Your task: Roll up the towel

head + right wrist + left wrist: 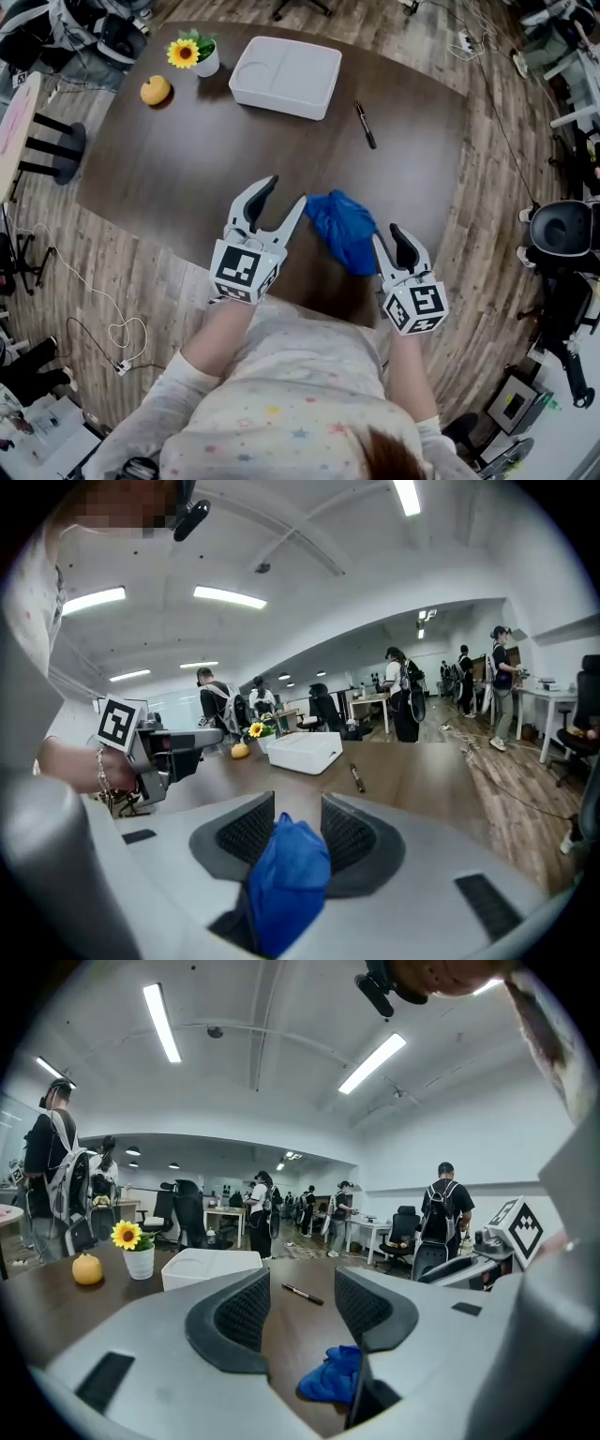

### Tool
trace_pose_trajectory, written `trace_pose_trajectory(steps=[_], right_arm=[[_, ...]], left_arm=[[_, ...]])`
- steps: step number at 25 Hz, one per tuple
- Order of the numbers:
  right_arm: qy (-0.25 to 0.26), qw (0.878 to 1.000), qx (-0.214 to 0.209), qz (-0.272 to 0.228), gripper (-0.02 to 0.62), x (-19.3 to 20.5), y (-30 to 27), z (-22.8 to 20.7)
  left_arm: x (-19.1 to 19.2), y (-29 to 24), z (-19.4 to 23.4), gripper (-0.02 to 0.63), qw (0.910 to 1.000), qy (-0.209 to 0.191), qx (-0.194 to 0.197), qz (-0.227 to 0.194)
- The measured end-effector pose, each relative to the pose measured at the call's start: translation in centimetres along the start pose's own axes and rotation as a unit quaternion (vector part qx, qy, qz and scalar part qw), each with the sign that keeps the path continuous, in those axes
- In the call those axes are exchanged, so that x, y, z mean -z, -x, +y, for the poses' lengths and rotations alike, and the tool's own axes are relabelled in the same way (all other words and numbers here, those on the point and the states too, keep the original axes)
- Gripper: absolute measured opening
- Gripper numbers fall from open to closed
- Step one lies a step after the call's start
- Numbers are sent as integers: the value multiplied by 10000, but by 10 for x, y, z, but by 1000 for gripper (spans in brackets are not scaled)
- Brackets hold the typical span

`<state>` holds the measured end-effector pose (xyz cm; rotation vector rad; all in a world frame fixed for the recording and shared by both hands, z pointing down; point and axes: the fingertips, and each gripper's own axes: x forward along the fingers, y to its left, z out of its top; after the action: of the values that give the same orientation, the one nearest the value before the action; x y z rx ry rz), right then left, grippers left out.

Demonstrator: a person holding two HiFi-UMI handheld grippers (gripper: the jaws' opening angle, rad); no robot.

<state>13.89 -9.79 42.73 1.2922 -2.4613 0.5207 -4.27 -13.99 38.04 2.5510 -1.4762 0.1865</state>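
A blue towel (339,230) lies bunched in a loose lump near the front edge of the dark brown table (169,159). My right gripper (385,234) is at the towel's right side and is shut on a fold of it; in the right gripper view the blue towel (286,878) fills the gap between the pads. My left gripper (287,190) is open just left of the towel, one fingertip close to its edge. Nothing sits between its jaws in the left gripper view, where the towel (330,1377) shows low and to the right.
A white tray (286,75) stands at the table's far side, with a black pen (364,124) to its right. A potted sunflower (192,53) and a yellow fruit (155,90) sit at the far left. Office chairs and cables ring the table.
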Motion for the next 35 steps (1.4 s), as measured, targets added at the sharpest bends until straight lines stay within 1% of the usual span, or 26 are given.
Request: trace_pose_trajectory(steps=[4,6,10,13,14,18,21,24,26,29,32,35], right_arm=[[-211,9974,-461,518,127,45,-22,14],[-289,9948,-607,761,115,66,-31,18],[-299,9896,-757,1185,109,97,-42,24],[-191,9875,-669,1412,109,111,-46,25],[-206,9874,-642,1428,107,114,-46,24],[-384,9883,-622,1341,30,115,-42,19],[-443,9899,-623,1195,25,107,-38,17],[-385,9914,-657,1060,25,94,-33,17],[-323,9920,-723,987,25,84,-29,18],[-291,9925,-832,849,25,70,-24,20],[-219,9926,-927,750,25,56,-20,24],[-104,9923,-1007,717,25,47,-18,28]], left_arm=[[20,2,-4,195,9998,66,68,200],[28,2,-7,195,9995,33,116,286],[49,-2,-11,195,9986,37,208,490],[61,-5,-12,195,9975,116,289,638],[64,-6,-14,195,9972,127,305,664],[71,-10,-19,195,9967,112,371,719],[71,-13,-24,195,9961,97,496,719],[69,-16,-35,195,9945,-2,750,737],[69,-19,-48,195,9911,-124,1063,793],[74,-26,-72,195,9824,-295,1613,898],[81,-35,-95,195,9696,-498,2160,1037],[86,-43,-113,195,9552,-786,2597,1180]])
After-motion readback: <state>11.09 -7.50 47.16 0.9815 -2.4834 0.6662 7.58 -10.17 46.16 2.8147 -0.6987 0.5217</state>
